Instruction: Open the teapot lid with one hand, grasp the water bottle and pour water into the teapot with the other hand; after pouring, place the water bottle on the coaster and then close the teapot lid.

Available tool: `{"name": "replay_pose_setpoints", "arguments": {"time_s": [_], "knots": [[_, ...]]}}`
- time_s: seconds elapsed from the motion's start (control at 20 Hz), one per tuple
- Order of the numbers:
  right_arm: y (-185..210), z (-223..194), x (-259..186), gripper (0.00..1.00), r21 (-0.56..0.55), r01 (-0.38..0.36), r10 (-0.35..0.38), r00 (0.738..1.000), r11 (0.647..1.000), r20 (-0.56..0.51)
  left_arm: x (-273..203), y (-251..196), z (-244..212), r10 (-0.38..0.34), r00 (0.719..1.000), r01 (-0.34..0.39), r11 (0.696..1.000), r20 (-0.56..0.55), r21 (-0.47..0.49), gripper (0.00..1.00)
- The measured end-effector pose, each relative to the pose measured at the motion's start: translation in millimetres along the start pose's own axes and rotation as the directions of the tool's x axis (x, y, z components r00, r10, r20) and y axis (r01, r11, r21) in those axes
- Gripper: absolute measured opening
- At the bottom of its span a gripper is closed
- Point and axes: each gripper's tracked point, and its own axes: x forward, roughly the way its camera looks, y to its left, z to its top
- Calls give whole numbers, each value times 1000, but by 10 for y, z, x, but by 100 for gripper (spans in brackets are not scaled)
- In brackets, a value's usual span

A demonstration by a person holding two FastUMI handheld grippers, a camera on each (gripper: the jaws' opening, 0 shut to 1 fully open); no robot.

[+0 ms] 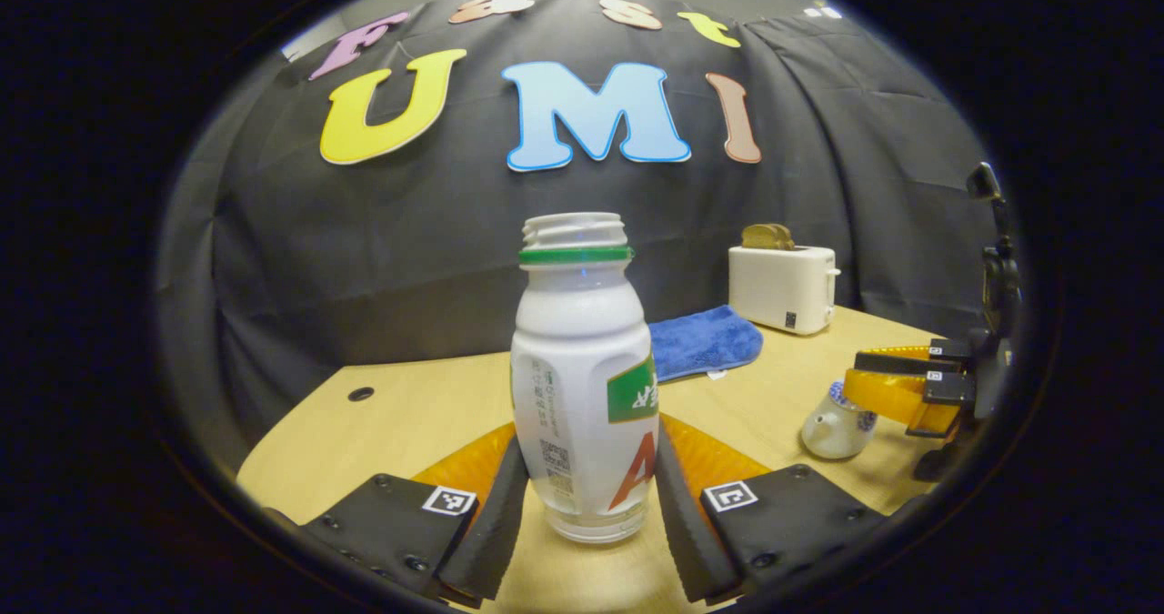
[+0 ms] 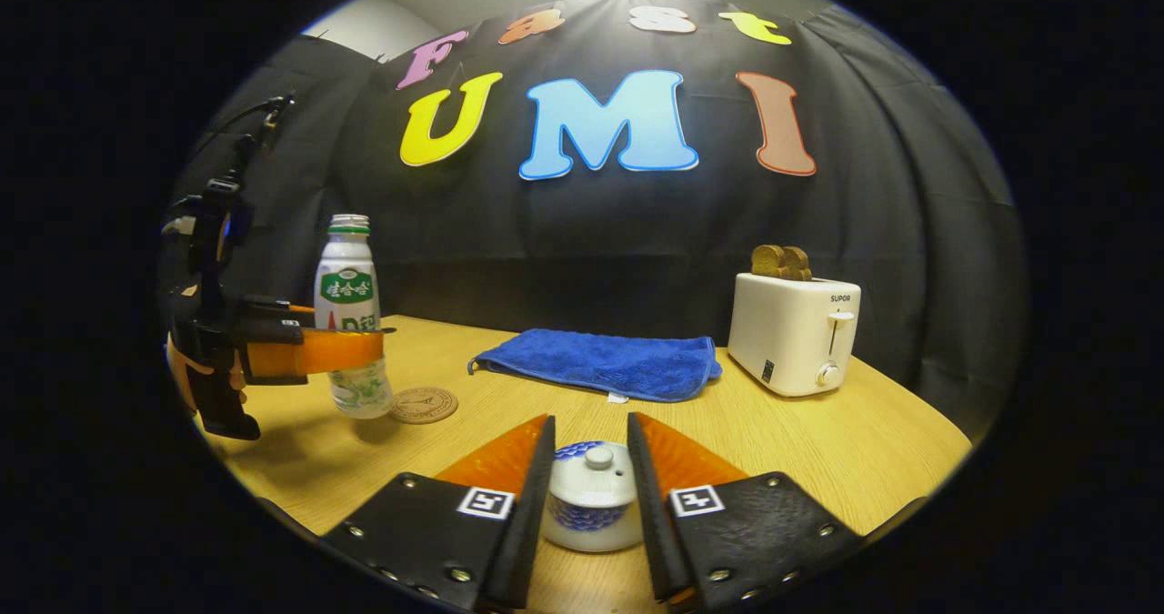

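A: Bottle [image 1: 582, 387]?
B: White, green neck ring, green-and-red label.
A: Beside it?
B: Tan coaster [image 2: 423, 405], blue cloth [image 2: 596, 364], white toaster [image 2: 794, 332], blue-patterned white teapot [image 2: 593, 498], pale wood table [image 2: 855, 441].

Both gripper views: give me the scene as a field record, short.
water bottle: upright on the table, cap off, between the left gripper fingers
left gripper: fingers against both sides of the bottle
teapot: on the table, lid on
right gripper: fingers either side of the teapot, contact not clear
coaster: bare, right beside the bottle
blue cloth: flat, at the back
toaster: back right, bread in slots
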Motion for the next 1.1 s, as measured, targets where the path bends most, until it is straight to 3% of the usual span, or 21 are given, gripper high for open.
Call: {"name": "replay_pose_setpoints", "arguments": {"time_s": [0.05,0.1,0.2,0.25,0.3,0.35,0.4,0.95,1.0,1.05,1.1], "knots": [[-9,28,-1,55,-11,8,-8,1000,1000,10,48,9,4,-10,1000,10,1000,-5,-10,76],[-28,38,-11,60,-23,18,-18,1000,1000,20,107,7,-9,-23,1000,23,999,-8,-26,74],[-25,47,-12,60,-39,26,-25,999,999,26,177,32,-49,-39,999,38,998,-15,-53,76],[-21,46,-15,60,-42,25,-24,999,999,27,223,39,-63,-44,999,43,997,-18,-63,82],[-14,54,-19,60,-42,24,-23,999,999,29,279,40,-55,-46,999,44,997,-20,-69,76],[-10,60,-31,60,-41,23,-22,999,999,31,337,50,-52,-45,999,44,996,-21,-75,82],[-14,64,-34,60,-39,24,-22,999,999,34,405,56,-55,-45,999,43,996,-22,-80,76],[-61,132,-67,60,-15,28,-27,998,1000,50,759,95,-128,-22,1000,20,996,-19,-85,76],[-60,131,-70,60,-14,28,-27,998,1000,50,757,98,-121,-19,1000,18,996,-12,-90,71],[-62,139,-74,60,-14,28,-27,998,1000,51,754,114,-112,-17,1000,16,995,-11,-94,82],[-71,141,-68,60,-12,28,-27,998,1000,52,752,114,-125,-16,1000,14,995,-10,-98,76]]}}
